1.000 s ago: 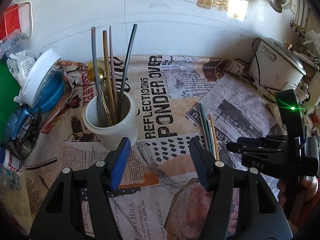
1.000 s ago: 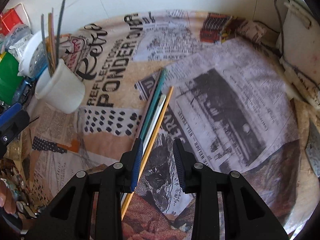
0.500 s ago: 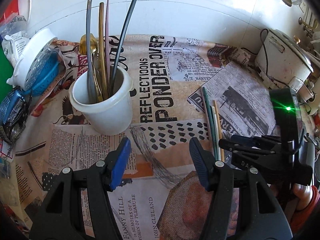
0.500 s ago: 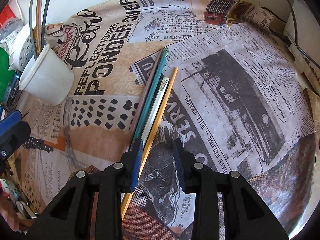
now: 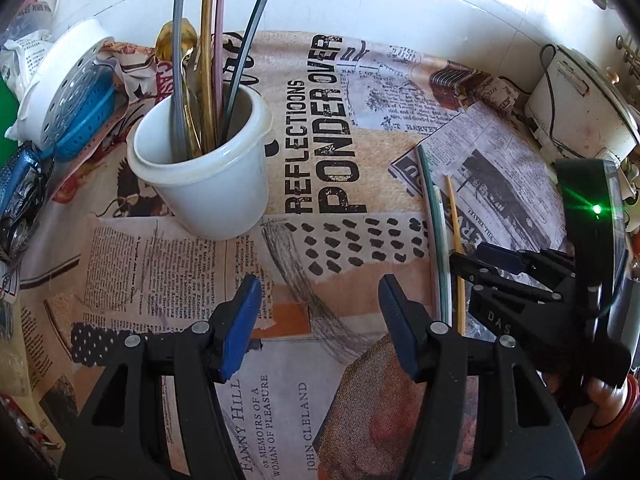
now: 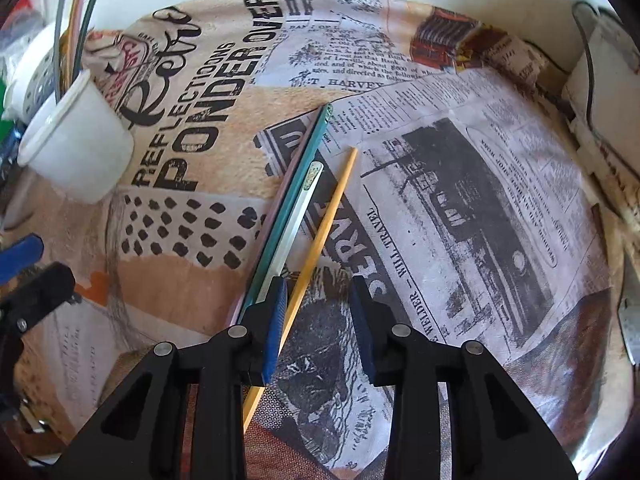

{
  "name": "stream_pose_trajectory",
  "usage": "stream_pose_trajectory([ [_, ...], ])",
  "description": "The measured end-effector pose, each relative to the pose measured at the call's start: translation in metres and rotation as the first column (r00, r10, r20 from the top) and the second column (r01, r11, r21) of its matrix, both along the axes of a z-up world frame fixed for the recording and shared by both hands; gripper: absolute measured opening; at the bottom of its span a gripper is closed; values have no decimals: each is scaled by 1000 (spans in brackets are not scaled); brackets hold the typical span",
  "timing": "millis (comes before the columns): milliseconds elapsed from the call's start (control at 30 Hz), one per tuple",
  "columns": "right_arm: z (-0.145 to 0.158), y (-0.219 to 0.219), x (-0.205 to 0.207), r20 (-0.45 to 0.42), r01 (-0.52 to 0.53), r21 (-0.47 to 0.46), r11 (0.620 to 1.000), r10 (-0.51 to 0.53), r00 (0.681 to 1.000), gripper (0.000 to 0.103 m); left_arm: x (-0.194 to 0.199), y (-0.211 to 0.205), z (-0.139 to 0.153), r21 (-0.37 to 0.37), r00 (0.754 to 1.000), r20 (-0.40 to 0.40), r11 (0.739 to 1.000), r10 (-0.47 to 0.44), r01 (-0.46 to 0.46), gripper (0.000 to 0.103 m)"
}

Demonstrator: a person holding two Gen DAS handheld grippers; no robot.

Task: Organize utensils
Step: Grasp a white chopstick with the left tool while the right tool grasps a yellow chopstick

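Note:
A white cup (image 5: 208, 176) holds several long utensils, grey, gold, pink and dark green, on the newsprint cloth (image 5: 320, 128). My left gripper (image 5: 320, 312) hovers open in front of it, nothing between its fingers. Right of it lie loose chopsticks: pink (image 6: 272, 220), teal (image 6: 294, 200), white (image 6: 298, 208) and yellow (image 6: 324, 232). My right gripper (image 6: 320, 312) points down over their near ends, jaws narrowly apart. The yellow chopstick passes between them, close to the left pad (image 6: 276, 320), not pinched. The right gripper (image 5: 500, 276) also shows in the left wrist view, with the cup (image 6: 76, 136) far left of it.
A white rice cooker (image 5: 580, 120) with its cord stands at the back right. A white colander holding a blue basket (image 5: 68, 96) and a blue packet (image 5: 20, 184) crowd the left edge. A white tiled wall (image 5: 400, 0) closes the back.
Both grippers have sunk toward the cloth. The cup and chopsticks look larger and nearer. Neither gripper's opening has changed.

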State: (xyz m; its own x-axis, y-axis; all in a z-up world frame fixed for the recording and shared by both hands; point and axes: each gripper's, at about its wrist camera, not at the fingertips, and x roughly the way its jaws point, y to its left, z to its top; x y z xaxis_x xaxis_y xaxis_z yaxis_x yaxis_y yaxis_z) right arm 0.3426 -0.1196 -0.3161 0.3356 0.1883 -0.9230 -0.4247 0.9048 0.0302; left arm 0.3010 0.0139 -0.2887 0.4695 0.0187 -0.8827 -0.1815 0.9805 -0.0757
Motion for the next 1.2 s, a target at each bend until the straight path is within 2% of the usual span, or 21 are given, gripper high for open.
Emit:
stream_pose_trajectory([
  [33, 0, 0, -2, 5, -10, -6, 1000, 10, 1000, 25, 0, 0, -1, 1, 1000, -4, 1000, 1, -1, 60],
  [100, 1, -4, -2, 1, -19, -6, 1000, 19, 1000, 11, 1, 0, -3, -1, 1000, -9, 1000, -3, 3, 60],
  [200, 2, -14, 5, -26, -26, 30, 999, 27, 999, 5, 2, -2, -2, -2, 1000, -6, 1000, -25, 25, 60],
  [533, 1, -24, 36, -76, -23, 77, 997, 29, 997, 5, 16, -19, -1, -14, 997, 2, 996, -84, 84, 59],
  [733, 0, -21, 35, -44, -54, 76, 996, 57, 997, 6, 38, -36, -7, -43, 990, -18, 989, -139, 138, 50],
  [867, 0, -34, 38, -87, -23, 137, 990, 36, 996, 5, 53, -52, -13, -58, 983, -33, 982, -180, 177, 48],
  [967, 0, -50, 36, -103, 2, 168, 986, 16, 995, 5, 63, -65, -19, -68, 971, -40, 970, -235, 232, 42],
  [1033, 1, -59, 34, -109, 13, 180, 983, 7, 994, 5, 69, -72, -25, -85, 962, -57, 961, -267, 262, 31],
  [1200, 4, -76, 33, -113, 38, 204, 978, -15, 993, 5, 82, -88, -39, -100, 949, -94, 951, -302, 293, 22],
])
